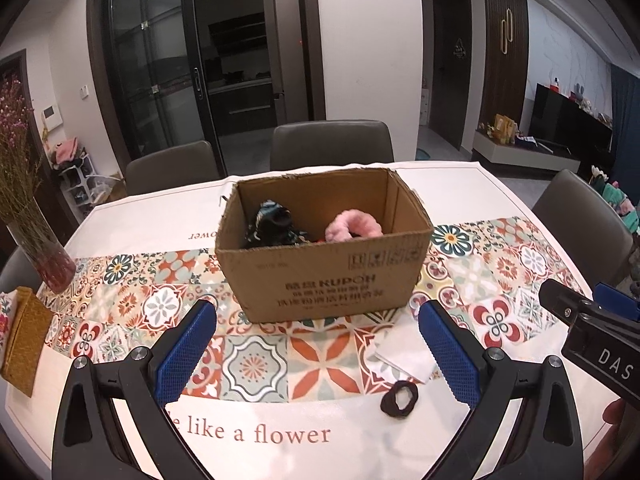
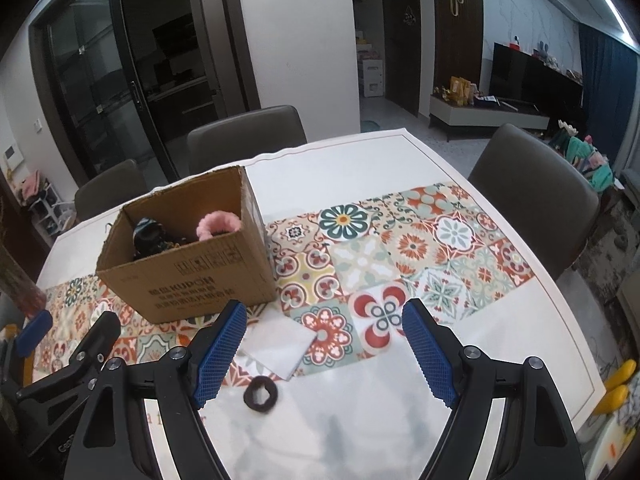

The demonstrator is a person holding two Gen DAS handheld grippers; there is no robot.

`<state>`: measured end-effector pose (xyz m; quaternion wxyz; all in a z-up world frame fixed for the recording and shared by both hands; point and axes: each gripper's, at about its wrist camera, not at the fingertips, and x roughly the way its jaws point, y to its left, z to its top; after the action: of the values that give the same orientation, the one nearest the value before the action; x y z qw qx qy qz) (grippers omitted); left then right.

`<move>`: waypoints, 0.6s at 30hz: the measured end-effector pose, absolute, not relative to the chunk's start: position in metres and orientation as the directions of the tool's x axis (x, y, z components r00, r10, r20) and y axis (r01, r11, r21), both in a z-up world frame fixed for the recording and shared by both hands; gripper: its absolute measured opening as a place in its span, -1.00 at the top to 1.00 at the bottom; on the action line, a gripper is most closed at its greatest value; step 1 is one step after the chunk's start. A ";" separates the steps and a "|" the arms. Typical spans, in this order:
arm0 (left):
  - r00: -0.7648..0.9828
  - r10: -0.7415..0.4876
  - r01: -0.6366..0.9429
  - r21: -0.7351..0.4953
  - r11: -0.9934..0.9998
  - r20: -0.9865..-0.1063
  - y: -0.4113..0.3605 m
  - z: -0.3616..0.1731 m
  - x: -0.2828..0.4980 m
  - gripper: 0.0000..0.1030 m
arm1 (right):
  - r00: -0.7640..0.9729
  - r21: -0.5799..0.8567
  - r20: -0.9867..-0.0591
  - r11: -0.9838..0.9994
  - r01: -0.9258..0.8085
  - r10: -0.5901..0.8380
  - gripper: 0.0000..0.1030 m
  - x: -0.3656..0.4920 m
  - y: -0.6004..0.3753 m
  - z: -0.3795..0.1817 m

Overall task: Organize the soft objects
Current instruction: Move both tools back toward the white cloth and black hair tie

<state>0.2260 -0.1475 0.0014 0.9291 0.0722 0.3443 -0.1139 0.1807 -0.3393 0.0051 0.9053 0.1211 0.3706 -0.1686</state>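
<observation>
A cardboard box (image 1: pixel 324 276) stands open-topped on the patterned band of the tablecloth (image 1: pixel 256 372). Its near face carries upside-down print: the word "KUPOH" reads in mirrored, inverted letters, with 2 rows of small characters below it that are too fine to make out, and a row of handling symbols toward the right corner. Inside the box lie a fluffy pink scrunchie (image 1: pixel 352 222) on the right and a dark patterned scrunchie (image 1: pixel 272 224) on the left, just beside each other.

On the white part of the cloth, nearer than the box, a dark brown hair tie (image 1: pixel 399 399) lies flat, apart from everything else but near a folded white tissue (image 1: pixel 404 358) that rests between it and the box. Printed on the cloth in reddish serif letters is "like a flower"; behind the box, the upside-down fragment "ower" shows.

The left gripper (image 1: pixel 318 350) hangs over the table with its blue pads (image 1: pixel 186 350) spread wide and nothing between them. The right gripper (image 2: pixel 324 350) is likewise spread wide and empty; the hair tie (image 2: pixel 261 394) lies below and just inside its left pad. In the left wrist view the right tool's black body shows a label reading "DAS".

At the table's left edge stand a glass vase (image 1: pixel 44 256) of dried purple flowers and a mustard woven pouch (image 1: pixel 26 344). 3 grey chairs (image 1: pixel 332 144) surround the far side.
</observation>
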 end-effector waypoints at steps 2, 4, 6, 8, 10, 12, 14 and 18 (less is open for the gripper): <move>0.735 -0.161 0.264 0.059 0.963 -0.658 -0.149 -0.004 0.222 -1.00 | 0.666 0.095 -0.714 0.912 0.399 -0.217 -0.57 0.176 -0.341 0.000; 0.734 -0.163 0.263 0.055 0.963 -0.659 -0.151 -0.010 0.218 -1.00 | 0.662 0.096 -0.717 0.910 0.404 -0.218 -0.57 0.172 -0.343 -0.005; 0.732 -0.165 0.262 0.049 0.964 -0.661 -0.153 -0.017 0.213 -1.00 | 0.658 0.097 -0.721 0.908 0.408 -0.219 -0.57 0.169 -0.345 -0.010; 0.724 -0.167 0.268 0.051 0.962 -0.669 -0.156 -0.025 0.209 -1.00 | 0.652 0.099 -0.726 0.905 0.414 -0.219 -0.57 0.164 -0.349 -0.017; 0.716 -0.167 0.279 0.059 0.959 -0.678 -0.161 -0.033 0.205 -1.00 | 0.641 0.103 -0.736 0.900 0.423 -0.217 -0.57 0.159 -0.353 -0.026; 0.710 -0.169 0.290 0.065 0.955 -0.684 -0.167 -0.040 0.202 -1.00 | 0.631 0.104 -0.745 0.897 0.430 -0.217 -0.57 0.155 -0.357 -0.034; 0.706 -0.171 0.296 0.067 0.953 -0.687 -0.171 -0.046 0.198 -1.00 | 0.621 0.107 -0.755 0.893 0.437 -0.213 -0.57 0.151 -0.362 -0.043; 0.691 -0.170 0.311 0.078 0.947 -0.703 -0.181 -0.061 0.195 -1.00 | 0.606 0.094 -0.762 0.887 0.452 -0.229 -0.57 0.146 -0.371 -0.056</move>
<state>0.1952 -0.1813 -0.0608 0.9145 0.0957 0.3704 -0.1315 0.1460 -0.3706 -0.0564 0.8852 0.1398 0.3998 -0.1923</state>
